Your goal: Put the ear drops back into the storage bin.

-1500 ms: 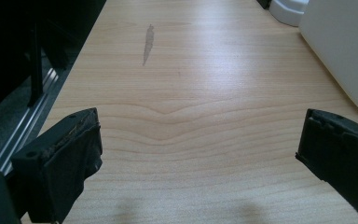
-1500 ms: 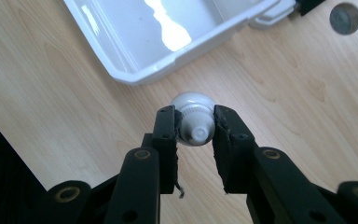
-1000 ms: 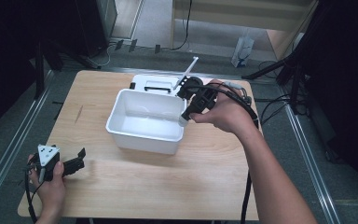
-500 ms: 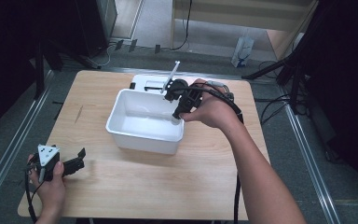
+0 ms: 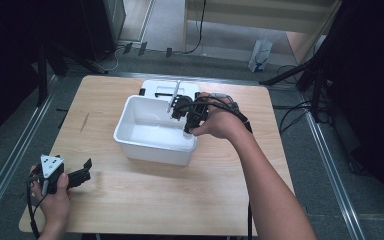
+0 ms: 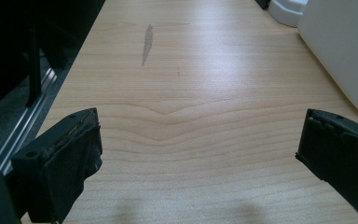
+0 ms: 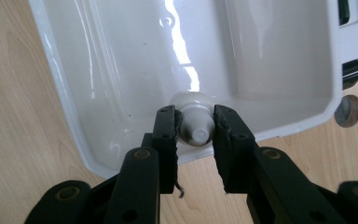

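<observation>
A white plastic tub (image 5: 150, 146) stands in the middle of the wooden table. My right gripper (image 5: 182, 114) hangs over the tub's right part, pointing down into it. In the right gripper view its jaws (image 7: 195, 114) are shut on a small white ribbed round piece (image 7: 196, 128), just above the tub floor near the rim (image 7: 65, 107). A thin white rod (image 5: 174, 97) slants up from beside this gripper. My left gripper (image 5: 86, 167) rests at the table's front left corner, open and with nothing between its pads (image 6: 200, 127). The tub's wall (image 6: 345, 46) lies to its right.
A flat white device (image 5: 162, 87) sits right behind the tub. A small round brownish disc (image 7: 348, 110) lies on the wood beside the tub. A dark streak (image 6: 147, 42) marks the table's left side. Metal rails run along both table edges.
My right gripper has moved left and down, from beside the tub's far right corner to over its inside, with the white piece still clamped. The left gripper has stayed put.
</observation>
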`<action>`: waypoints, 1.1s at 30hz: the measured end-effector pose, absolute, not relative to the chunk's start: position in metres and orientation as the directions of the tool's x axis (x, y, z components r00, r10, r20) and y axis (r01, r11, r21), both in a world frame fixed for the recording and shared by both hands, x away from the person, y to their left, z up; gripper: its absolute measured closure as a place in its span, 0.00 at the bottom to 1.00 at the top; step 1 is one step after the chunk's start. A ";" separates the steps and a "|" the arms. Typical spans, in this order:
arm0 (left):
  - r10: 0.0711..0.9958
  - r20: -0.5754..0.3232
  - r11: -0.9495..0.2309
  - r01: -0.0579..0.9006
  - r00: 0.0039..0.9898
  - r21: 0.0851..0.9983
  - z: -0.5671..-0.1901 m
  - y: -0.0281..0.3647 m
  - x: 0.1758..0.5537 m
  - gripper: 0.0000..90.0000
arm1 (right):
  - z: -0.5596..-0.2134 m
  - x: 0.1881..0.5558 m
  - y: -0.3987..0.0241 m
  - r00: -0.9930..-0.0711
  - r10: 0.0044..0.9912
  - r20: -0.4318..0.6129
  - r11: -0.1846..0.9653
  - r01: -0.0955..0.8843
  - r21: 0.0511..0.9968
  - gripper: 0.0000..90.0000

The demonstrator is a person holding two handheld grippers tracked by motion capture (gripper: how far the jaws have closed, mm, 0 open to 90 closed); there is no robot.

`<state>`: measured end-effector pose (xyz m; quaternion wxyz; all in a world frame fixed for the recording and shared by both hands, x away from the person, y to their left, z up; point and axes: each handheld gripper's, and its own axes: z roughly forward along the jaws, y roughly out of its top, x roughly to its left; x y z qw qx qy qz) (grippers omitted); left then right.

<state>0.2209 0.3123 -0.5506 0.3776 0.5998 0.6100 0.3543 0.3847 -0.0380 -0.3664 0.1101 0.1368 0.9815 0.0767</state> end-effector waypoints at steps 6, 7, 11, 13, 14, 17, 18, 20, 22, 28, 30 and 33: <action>0.999 -0.034 0.028 0.463 0.005 0.886 -0.551 0.312 0.221 0.00 | -0.379 0.389 -0.040 -0.939 0.289 -0.184 0.951 0.260 0.168 0.80; 0.999 -0.032 0.025 0.464 0.007 0.885 -0.551 0.312 0.221 0.00 | -0.381 0.390 -0.040 -0.940 0.287 -0.184 0.952 0.259 0.163 0.80; 0.999 -0.031 0.025 0.464 0.006 0.885 -0.551 0.312 0.221 0.00 | -0.387 0.390 -0.039 -0.942 0.277 -0.188 0.957 0.253 0.145 0.80; 1.000 -0.030 0.024 0.464 0.006 0.885 -0.551 0.312 0.221 0.00 | -0.389 0.391 -0.039 -0.944 0.273 -0.184 0.958 0.249 0.144 0.80; 1.000 -0.029 0.023 0.465 0.006 0.885 -0.551 0.312 0.221 0.00 | -0.391 0.391 -0.038 -0.943 0.278 -0.181 0.957 0.254 0.142 0.80; 1.000 -0.025 0.019 0.465 0.008 0.885 -0.551 0.312 0.221 0.00 | -0.397 0.392 -0.036 -0.946 0.268 -0.181 0.961 0.248 0.123 0.80; 1.000 -0.025 0.019 0.465 0.008 0.885 -0.551 0.312 0.221 0.00 | -0.400 0.392 -0.035 -0.947 0.264 -0.180 0.962 0.246 0.116 0.80; 1.000 -0.024 0.018 0.465 0.007 0.885 -0.551 0.312 0.221 0.00 | -0.403 0.393 -0.034 -0.948 0.265 -0.178 0.963 0.249 0.107 0.80; 1.000 -0.027 0.020 0.465 0.007 0.885 -0.551 0.312 0.221 0.00 | -0.407 0.394 -0.033 -0.950 0.258 -0.176 0.965 0.243 0.102 0.80; 1.000 -0.028 0.021 0.465 0.008 0.885 -0.551 0.312 0.221 0.00 | -0.417 0.395 -0.028 -0.959 0.235 -0.161 0.972 0.227 0.068 0.80; 1.000 -0.028 0.021 0.464 0.008 0.885 -0.551 0.312 0.221 0.00 | -0.421 0.396 -0.027 -0.959 0.234 -0.161 0.972 0.228 0.056 0.80; 1.000 -0.028 0.021 0.465 0.008 0.885 -0.551 0.312 0.221 0.00 | -0.427 0.397 -0.027 -0.959 0.231 -0.162 0.973 0.227 0.043 0.80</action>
